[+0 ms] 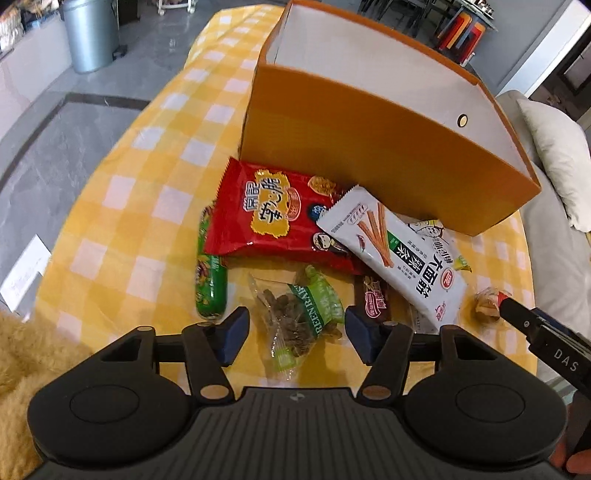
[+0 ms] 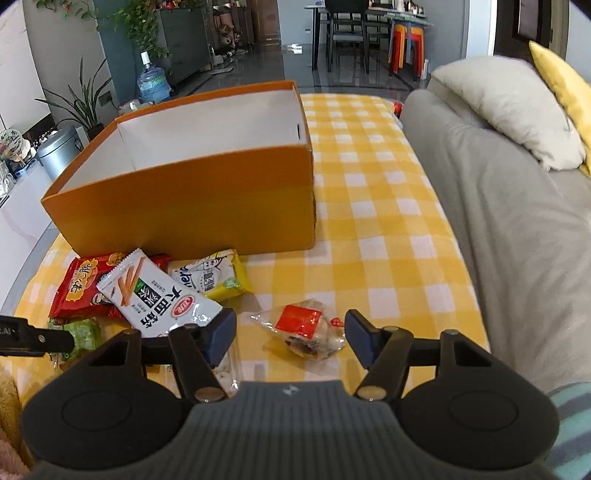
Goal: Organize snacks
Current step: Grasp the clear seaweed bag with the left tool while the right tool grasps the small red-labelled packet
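An empty orange box [image 1: 369,155] with a white inside stands on the yellow checked tablecloth [image 1: 147,192]; it also shows in the right wrist view [image 2: 192,206]. Snacks lie in front of it: a red bag [image 1: 269,214], a white spicy-strip packet [image 1: 399,258], a green sausage [image 1: 210,280], a brown bar [image 1: 376,304]. My left gripper [image 1: 295,332] is open around a clear green raisin packet [image 1: 299,317]. My right gripper [image 2: 290,336] is open around a clear red-labelled snack packet [image 2: 306,326].
A yellow-white packet [image 2: 218,277] lies by the box. A grey sofa [image 2: 498,229] with a cream pillow [image 2: 509,110] borders the table's right side. A metal bin [image 1: 92,33] stands on the floor at the left. A fuzzy yellow blanket [image 1: 22,354] lies near me.
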{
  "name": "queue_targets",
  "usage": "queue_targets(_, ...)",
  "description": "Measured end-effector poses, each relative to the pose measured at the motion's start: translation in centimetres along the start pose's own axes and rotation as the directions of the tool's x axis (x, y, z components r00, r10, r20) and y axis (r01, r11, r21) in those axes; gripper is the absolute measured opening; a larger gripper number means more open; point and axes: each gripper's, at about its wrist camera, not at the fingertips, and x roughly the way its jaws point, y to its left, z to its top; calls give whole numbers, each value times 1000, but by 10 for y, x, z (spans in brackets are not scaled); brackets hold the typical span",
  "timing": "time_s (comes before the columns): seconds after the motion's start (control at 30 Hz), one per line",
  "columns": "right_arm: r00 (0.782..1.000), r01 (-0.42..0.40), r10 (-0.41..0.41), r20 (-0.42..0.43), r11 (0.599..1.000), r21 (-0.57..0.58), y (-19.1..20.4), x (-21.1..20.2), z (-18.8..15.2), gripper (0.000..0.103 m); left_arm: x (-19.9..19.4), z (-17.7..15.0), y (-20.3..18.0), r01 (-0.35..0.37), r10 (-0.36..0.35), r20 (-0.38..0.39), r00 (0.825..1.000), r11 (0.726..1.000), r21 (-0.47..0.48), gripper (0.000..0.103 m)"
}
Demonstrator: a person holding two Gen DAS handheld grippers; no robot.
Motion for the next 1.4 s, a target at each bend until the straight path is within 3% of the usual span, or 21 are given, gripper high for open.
queue_targets(0.17, 999, 0, 0, -34, 1000, 4, -2, 14, 1, 59, 11, 4, 2, 6, -7, -30, 1000, 1000, -21, 59)
queue_targets(0.67, 996, 4, -7, -90, 999, -33, 1, 36, -3, 30, 20, 7, 4, 31, -32, -31, 999, 999, -30, 42)
queue_targets(1.03, 997, -10, 5, -82, 998, -56, 4, 31, -4, 25, 12, 2, 2, 5, -5, -5, 1000, 1000, 7, 35)
queue_targets(1.4, 998, -31, 29, -53, 999, -44, 4, -3, -1, 25, -30, 0, 2, 65, -65, 87, 994, 998, 10, 35)
